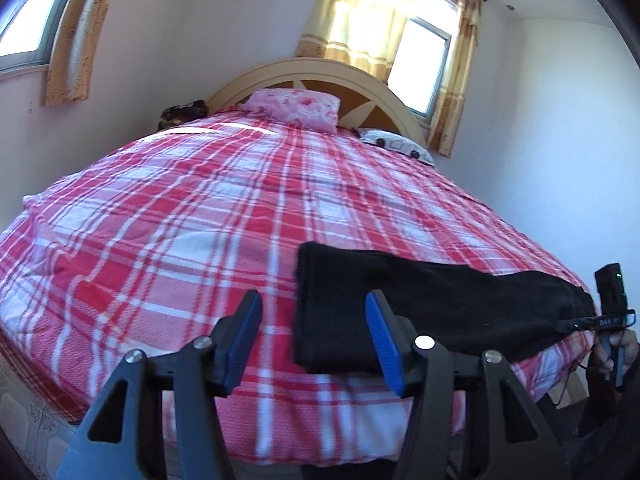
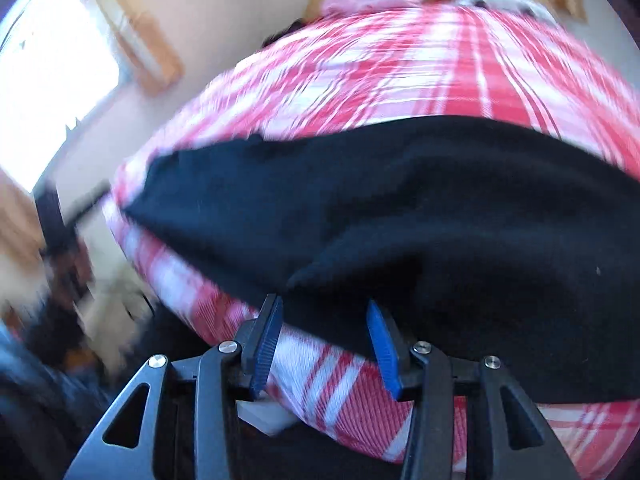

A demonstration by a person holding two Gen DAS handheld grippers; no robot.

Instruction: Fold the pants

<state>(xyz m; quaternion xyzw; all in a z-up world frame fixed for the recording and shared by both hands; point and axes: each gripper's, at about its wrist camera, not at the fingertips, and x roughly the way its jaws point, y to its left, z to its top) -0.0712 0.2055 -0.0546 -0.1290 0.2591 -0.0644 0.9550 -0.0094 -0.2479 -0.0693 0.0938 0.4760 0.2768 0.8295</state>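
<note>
Closest in, the left hand-held gripper [image 1: 312, 320] has its blue pads spread wide with nothing between them, hanging over the near edge of the bed [image 1: 160, 208], right at the left end of the pants [image 1: 420, 304]. The right hand-held gripper [image 2: 324, 328] is open too, not gripping anything, with its tips just at the near edge of the black fabric; that view is pretty blurry so I can't say if the pads touch it. The pants lie flat across the near right part of the red and white plaid bedspread, looking folded lengthwise into a long strip. Further back there's a pink floral pillow [image 1: 296, 108] and a white patterned pillow [image 1: 396, 146] against the arched headboard [image 1: 320, 72], then curtained windows [image 1: 424, 48].
</note>
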